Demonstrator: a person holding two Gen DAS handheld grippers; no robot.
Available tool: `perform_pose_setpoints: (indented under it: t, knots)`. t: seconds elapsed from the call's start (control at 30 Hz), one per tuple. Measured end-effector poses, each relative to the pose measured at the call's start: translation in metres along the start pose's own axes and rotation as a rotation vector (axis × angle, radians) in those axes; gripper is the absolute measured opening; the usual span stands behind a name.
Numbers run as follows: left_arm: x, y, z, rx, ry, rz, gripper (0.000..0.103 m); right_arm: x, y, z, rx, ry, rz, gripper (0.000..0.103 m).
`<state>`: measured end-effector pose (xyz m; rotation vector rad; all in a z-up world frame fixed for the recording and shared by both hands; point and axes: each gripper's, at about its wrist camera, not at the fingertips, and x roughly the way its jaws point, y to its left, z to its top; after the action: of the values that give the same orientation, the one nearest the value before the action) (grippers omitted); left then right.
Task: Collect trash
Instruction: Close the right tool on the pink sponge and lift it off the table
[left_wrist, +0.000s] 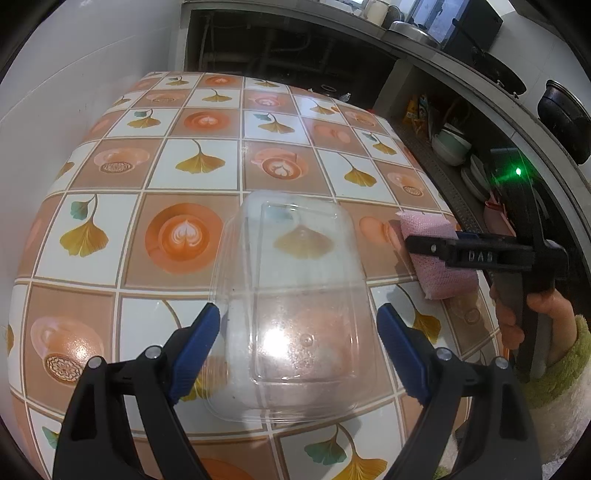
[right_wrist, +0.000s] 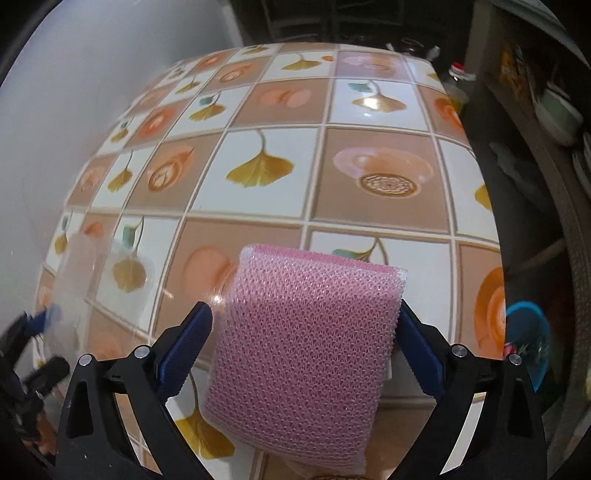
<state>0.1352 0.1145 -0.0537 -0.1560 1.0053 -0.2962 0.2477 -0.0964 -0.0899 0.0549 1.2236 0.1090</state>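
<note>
Two hand-held grippers are in view over one table covered with a glossy checked cloth printed with ginkgo leaves and coffee cups; left gripper: jaws spread wide, blue-padded fingers standing to either side of a clear, shallow rectangular plastic tray and apart from it on both sides; tray lies flat on the cloth, near the front edge of the table; nothing is held by this gripper. Right gripper: jaws part open around a pink rectangular mesh-wrapped sponge; the right finger pad touches the sponge's edge, while a narrow gap shows at the left pad; whether the sponge is truly clamped I cannot tell. In the left wrist view the same sponge sits at the table's right edge, just beside the clear tray, with the right gripper's black finger across it; a hand in a green fleece cuff grips the handle. In the right wrist view the clear tray appears at far left, blurred. Stacked bowls on a dark shelf stand beyond the table's right side; a blue bowl lies below the table edge.
</note>
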Motion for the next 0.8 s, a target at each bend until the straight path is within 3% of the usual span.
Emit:
perform_pose_setpoints:
  t: [0.37,0.8]
  knots:
    - [0.000,0.000,0.000,0.002,0.001,-0.002,0.085,0.000,0.012,-0.012,-0.068,-0.010,-0.042,0.095]
    - [0.000,-0.003,-0.001,0.004,-0.001,0.003,0.085,-0.011,0.030,-0.042,-0.221,0.002,0.003,0.092]
